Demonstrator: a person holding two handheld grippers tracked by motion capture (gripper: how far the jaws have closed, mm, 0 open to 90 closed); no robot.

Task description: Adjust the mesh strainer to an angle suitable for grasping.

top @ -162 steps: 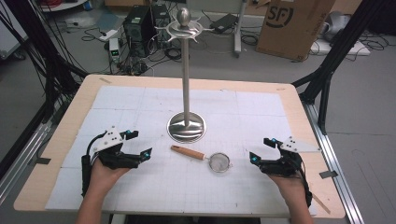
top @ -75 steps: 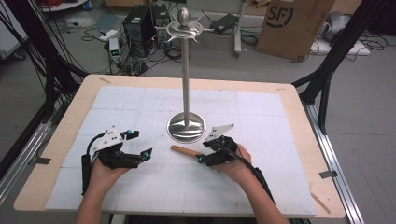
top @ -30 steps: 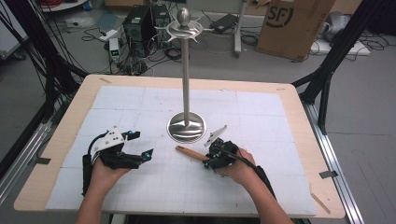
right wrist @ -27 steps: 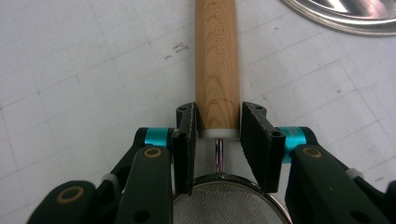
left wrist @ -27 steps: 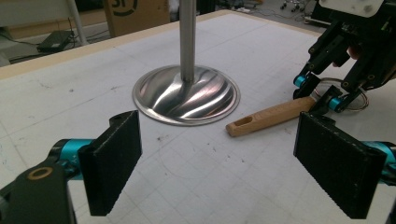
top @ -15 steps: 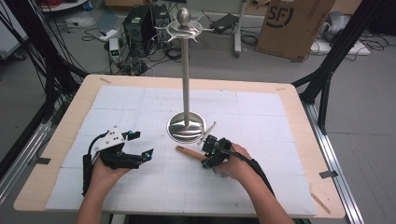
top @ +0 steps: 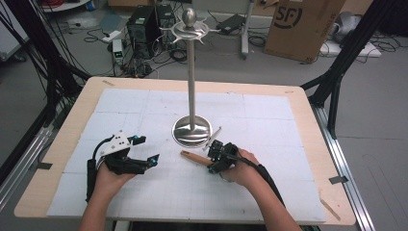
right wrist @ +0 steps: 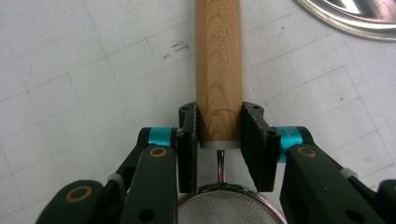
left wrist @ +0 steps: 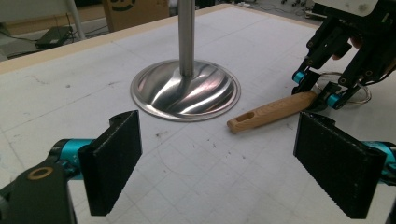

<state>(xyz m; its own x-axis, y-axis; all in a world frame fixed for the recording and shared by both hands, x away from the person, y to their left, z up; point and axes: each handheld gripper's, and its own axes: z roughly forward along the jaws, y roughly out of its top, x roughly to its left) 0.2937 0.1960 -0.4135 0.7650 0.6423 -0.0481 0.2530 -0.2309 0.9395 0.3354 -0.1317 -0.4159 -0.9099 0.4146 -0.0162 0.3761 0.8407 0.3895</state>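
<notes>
Wooden strainer handle [right wrist: 219,70] pinched between the black jaws of the right tool [right wrist: 219,140], close to its inner end, just above the thin wire neck and the mesh bowl [right wrist: 223,209]. Lying across the white gridded counter [top: 144,106], handle tip pointing away from the right tool toward the left one. Just beyond the right tool, the round steel base [left wrist: 185,91] of a tall metal stand [top: 191,72]. Left tool [left wrist: 219,163] resting low on the counter, jaws spread wide and holding nothing, well apart from the handle, which lies ahead of it and to the right.
</notes>
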